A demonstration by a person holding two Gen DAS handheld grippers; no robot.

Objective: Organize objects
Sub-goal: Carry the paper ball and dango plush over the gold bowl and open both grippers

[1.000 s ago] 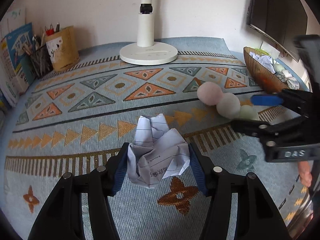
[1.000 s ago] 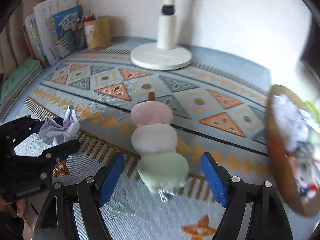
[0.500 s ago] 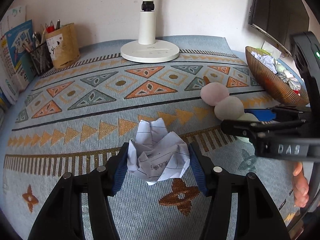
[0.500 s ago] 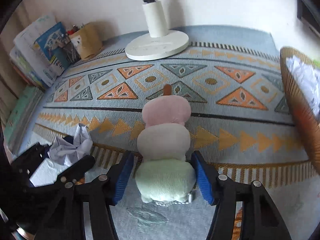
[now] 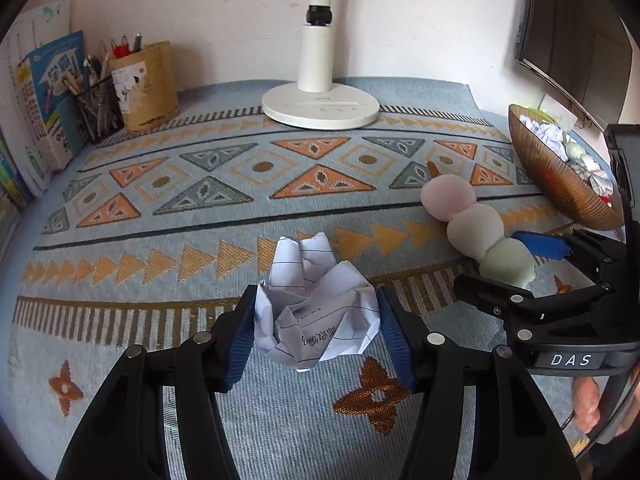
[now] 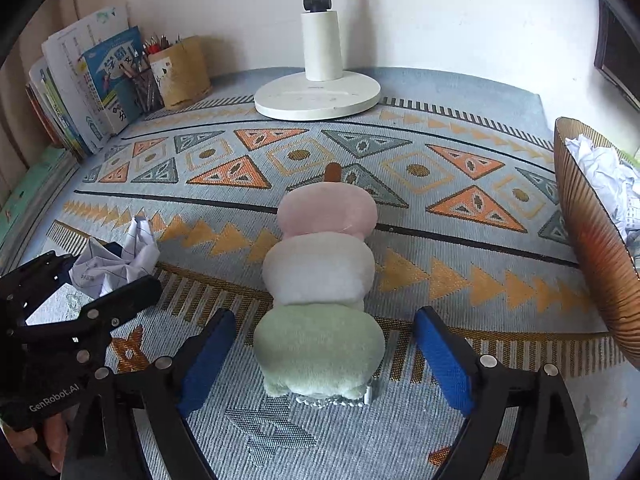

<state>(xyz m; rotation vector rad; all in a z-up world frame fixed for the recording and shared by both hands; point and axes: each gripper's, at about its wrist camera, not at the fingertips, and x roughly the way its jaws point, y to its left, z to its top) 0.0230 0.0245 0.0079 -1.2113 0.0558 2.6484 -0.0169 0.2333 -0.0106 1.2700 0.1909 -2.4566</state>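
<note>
You are gripping the crumpled paper (image 5: pixel 316 304) in your left hand-held gripper (image 5: pixel 316 328) while your right hand-held gripper (image 6: pixel 324 356), jaws opening, is straddling the plush dango (image 6: pixel 322 280) lying on the desk (image 6: pixel 460 432) untouched, so be re-centring and closing squarely on its green end.

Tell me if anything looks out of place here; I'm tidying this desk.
Two things lie loose on the patterned mat: a crumpled paper ball, clamped in the left gripper, and a plush dumpling skewer, lying between the right gripper's opening jaws. Similar crumpled paper already sits in the brown bowl.

Home study desk: lamp base (image 5: pixel 320 108), pen holders (image 5: pixel 146 84), schoolbooks (image 6: pixel 100 92), patterned mat (image 5: pixel 200 216).
</note>
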